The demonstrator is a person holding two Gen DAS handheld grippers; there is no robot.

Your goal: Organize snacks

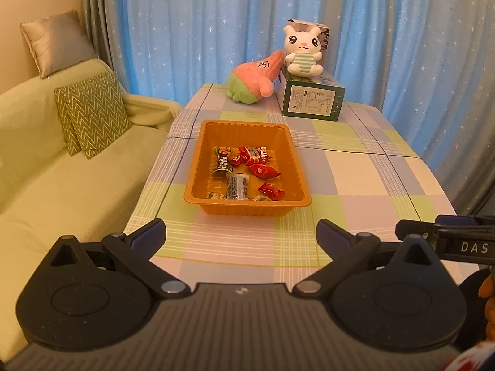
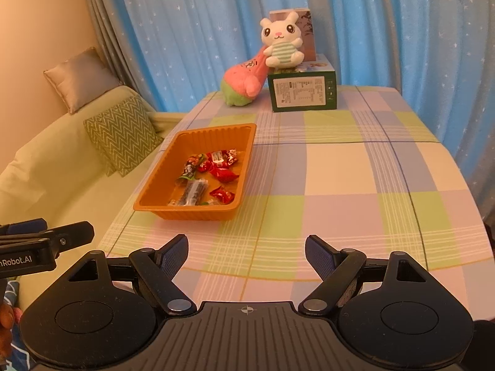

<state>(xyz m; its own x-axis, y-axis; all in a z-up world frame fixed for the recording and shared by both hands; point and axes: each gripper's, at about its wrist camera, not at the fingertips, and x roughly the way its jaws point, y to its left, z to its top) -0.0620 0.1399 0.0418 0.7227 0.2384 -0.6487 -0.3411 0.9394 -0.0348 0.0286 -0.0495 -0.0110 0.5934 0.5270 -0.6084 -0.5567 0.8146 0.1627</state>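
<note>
An orange plastic tray (image 1: 287, 167) (image 2: 164, 207) sits on the checked tablecloth and holds several wrapped snacks: red candies (image 1: 270, 191) (image 2: 221, 194), a dark bar (image 1: 236, 187) (image 2: 193, 191) and a green-black packet (image 1: 222, 164) (image 2: 189, 170). My left gripper (image 1: 241, 235) hovers open over the near table edge, straight in front of the tray, with nothing between its fingers. My right gripper (image 2: 246, 252) is open and empty too, right of the tray and nearer the table's front. Each gripper shows at the other view's edge.
At the table's far end lie a pink-green plush (image 1: 256, 77) (image 2: 244, 83), a white rabbit plush (image 1: 301, 52) (image 2: 281, 43) and the green box (image 1: 312, 100) (image 2: 301, 94) it sits on. A sofa with cushions (image 1: 92, 114) (image 2: 123, 136) flanks the left. Blue curtains hang behind.
</note>
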